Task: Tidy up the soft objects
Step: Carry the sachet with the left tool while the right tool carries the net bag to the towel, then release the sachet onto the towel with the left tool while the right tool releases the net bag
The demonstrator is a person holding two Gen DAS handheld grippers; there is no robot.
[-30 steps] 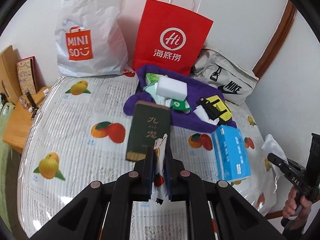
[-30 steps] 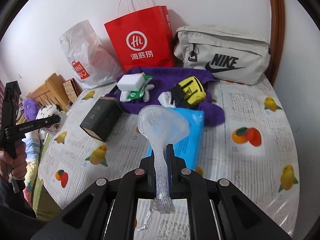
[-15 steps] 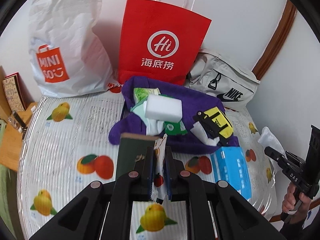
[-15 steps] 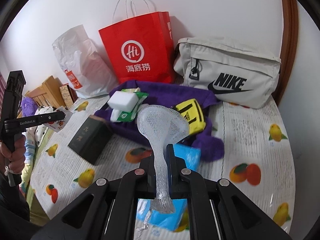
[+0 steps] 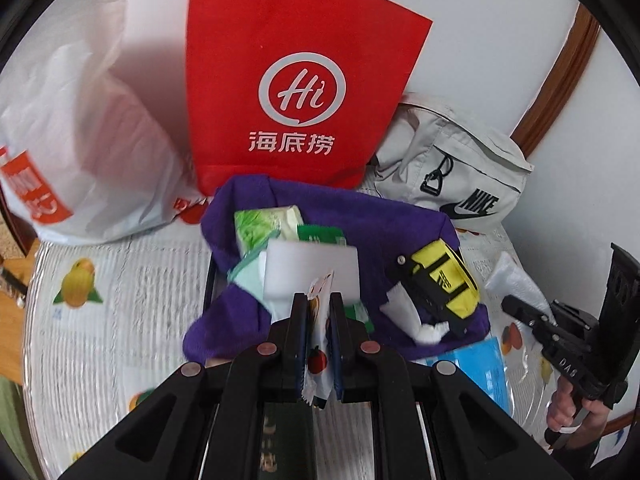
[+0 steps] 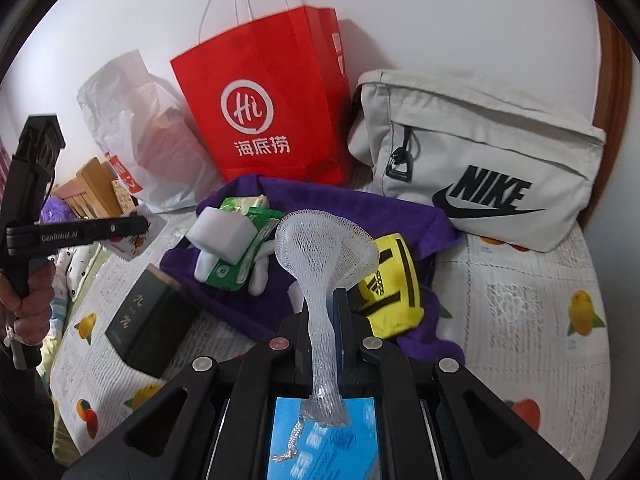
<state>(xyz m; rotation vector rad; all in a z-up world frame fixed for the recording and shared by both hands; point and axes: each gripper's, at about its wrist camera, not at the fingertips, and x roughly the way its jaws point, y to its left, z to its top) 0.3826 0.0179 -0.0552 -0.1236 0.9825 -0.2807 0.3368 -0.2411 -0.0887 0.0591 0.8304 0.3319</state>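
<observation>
My left gripper (image 5: 319, 300) is shut on a small white packet with a fruit print (image 5: 320, 332), held above the near edge of a purple cloth (image 5: 360, 216). On the cloth lie a white foam block (image 5: 312, 268), a green tissue pack (image 5: 264, 228) and a yellow pouch (image 5: 444, 284). My right gripper (image 6: 324, 300) is shut on a white foam net sleeve (image 6: 324, 248) that flares above its fingers. It hangs over a blue tissue pack (image 6: 324, 440), just short of the yellow pouch (image 6: 388, 292). A dark green box (image 6: 152, 320) lies left of the cloth.
A red paper bag (image 5: 296, 92), a white plastic shopping bag (image 6: 140, 128) and a grey Nike bag (image 6: 480, 160) stand along the wall behind the cloth. The fruit-print table cover (image 6: 520, 300) is bare at the right. A wooden chair (image 6: 92, 188) stands beyond the left edge.
Both grippers have moved forward toward the purple cloth and the bags, each still holding its item. The dark box and the blue pack have slid beneath the grippers.
</observation>
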